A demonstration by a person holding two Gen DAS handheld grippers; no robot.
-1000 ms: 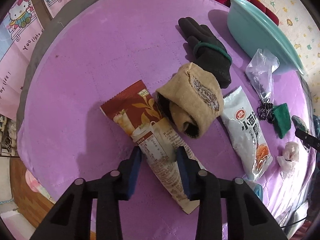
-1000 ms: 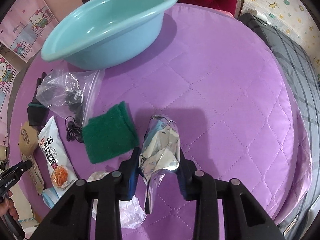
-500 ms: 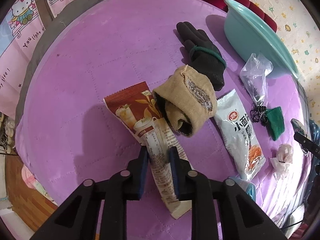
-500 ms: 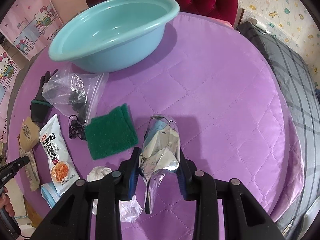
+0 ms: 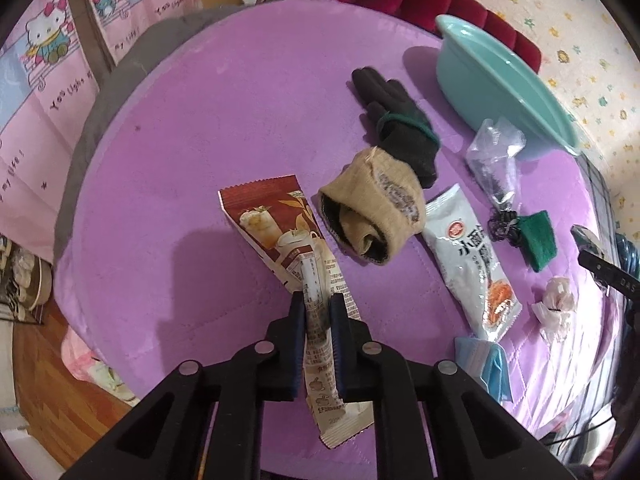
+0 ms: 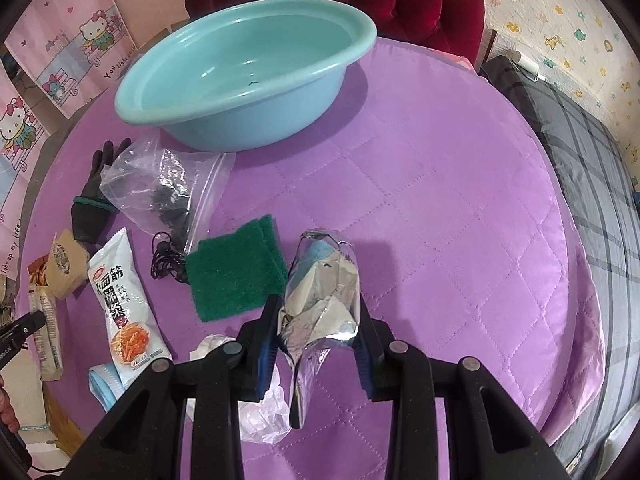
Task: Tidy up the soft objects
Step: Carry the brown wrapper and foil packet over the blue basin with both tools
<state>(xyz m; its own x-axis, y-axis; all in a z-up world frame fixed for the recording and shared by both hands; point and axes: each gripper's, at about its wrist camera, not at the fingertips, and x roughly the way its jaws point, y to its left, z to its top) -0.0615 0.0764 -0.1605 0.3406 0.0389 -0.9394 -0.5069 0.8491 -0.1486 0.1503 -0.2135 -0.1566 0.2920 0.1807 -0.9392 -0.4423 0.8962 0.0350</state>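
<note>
My left gripper (image 5: 317,304) is shut on a long brown and white drink-mix sachet (image 5: 280,224), pinching its lower half and lifting it off the purple quilted table (image 5: 192,128). A rolled tan sock (image 5: 376,212) and a black glove (image 5: 400,128) lie just beyond it. My right gripper (image 6: 318,312) is shut on a crumpled silver foil pouch (image 6: 320,276), held above the table. A teal basin (image 6: 248,68) stands at the back. The left gripper's tip (image 6: 24,324) shows at the left edge of the right wrist view.
A white snack packet (image 6: 120,300), a green scouring pad (image 6: 236,268), a clear zip bag (image 6: 160,188) with black cord, crumpled white plastic (image 6: 256,412) and a blue mask (image 5: 484,364) lie on the table. A red chair (image 6: 360,0) stands behind the basin.
The left jaws have closed onto the sachet, folding it narrow, and lifted it. The right gripper has risen with the foil pouch still held.
</note>
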